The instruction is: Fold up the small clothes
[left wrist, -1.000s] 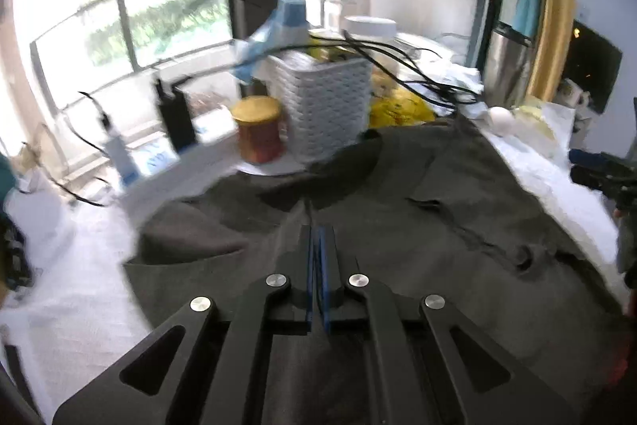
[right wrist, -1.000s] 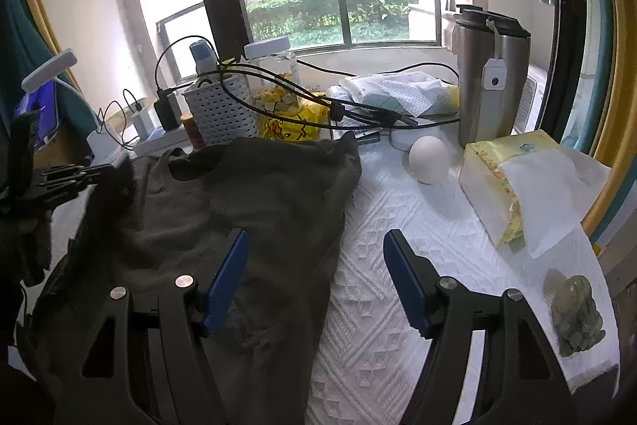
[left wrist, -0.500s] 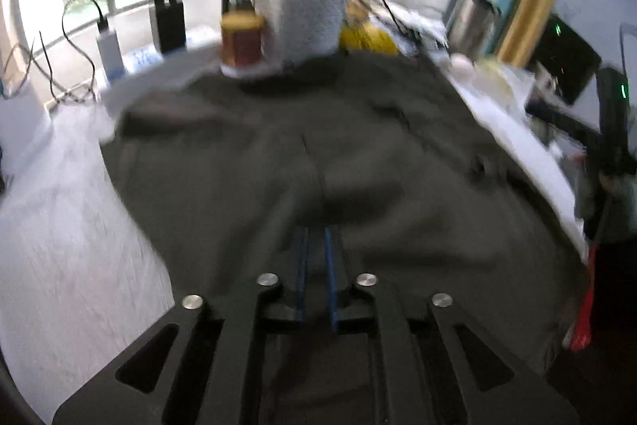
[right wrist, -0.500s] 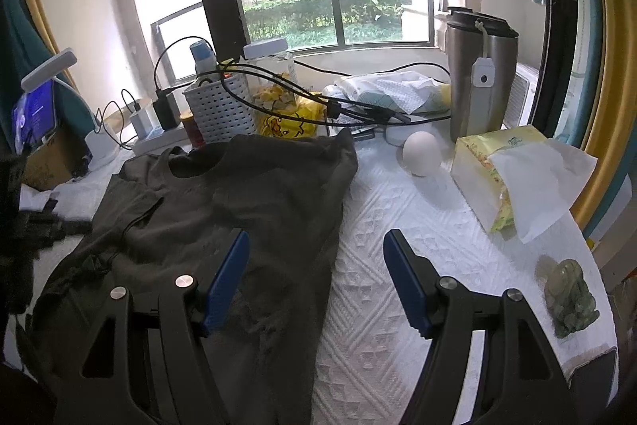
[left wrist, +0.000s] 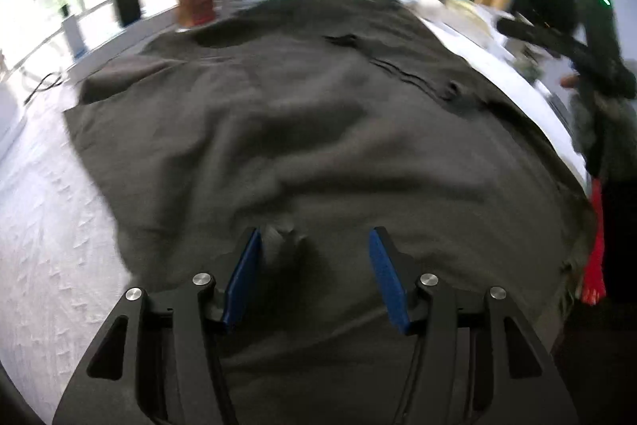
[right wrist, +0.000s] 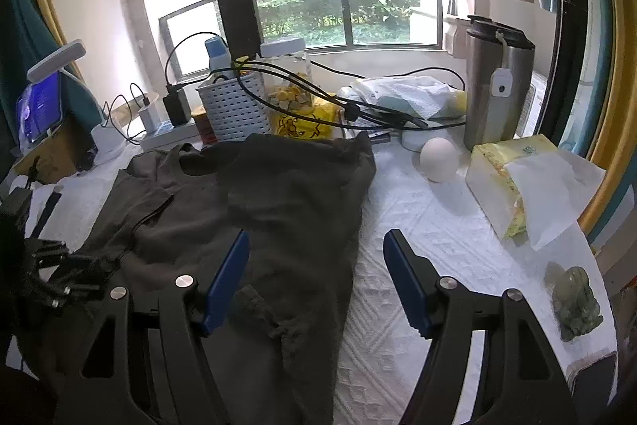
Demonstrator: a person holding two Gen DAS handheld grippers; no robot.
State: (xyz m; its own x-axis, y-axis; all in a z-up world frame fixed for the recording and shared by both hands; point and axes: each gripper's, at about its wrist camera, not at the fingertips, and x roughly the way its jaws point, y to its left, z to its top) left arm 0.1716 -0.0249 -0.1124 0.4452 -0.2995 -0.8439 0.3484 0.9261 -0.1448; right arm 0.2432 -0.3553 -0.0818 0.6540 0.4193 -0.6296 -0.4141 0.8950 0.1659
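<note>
One dark grey garment (right wrist: 278,194) covers most of the near and middle tabletop (right wrist: 430,226), laid out nearly flat on the white textured cover, its neckline up against the far clutter by the white basket (right wrist: 231,106) and its right-hand edge running down the middle of the cover. It looks like soft, thin knit: light, limp, and sure to sag and drag if lifted from a single point, though not slippery on that nubby cloth, I'd say. The left gripper (left wrist: 314,269) hangs low over the garment's near portion with its jaws opening; a small pinched peak of fabric stands just beside the left blue pad (left wrist: 243,277), but nothing is pressed between the pads. The right gripper (right wrist: 314,277) hovers with its jaws spread wide and empty, straddling the garment's right-hand edge, one finger over cloth and the other over bare cover. Best holds, to my eye, are the hem corners or the side seam near that edge, taken by both tools together so the fold carries over evenly. The egg-shaped white thing (right wrist: 438,160) and tissue box (right wrist: 513,182) sit clear toward the right edge.
</note>
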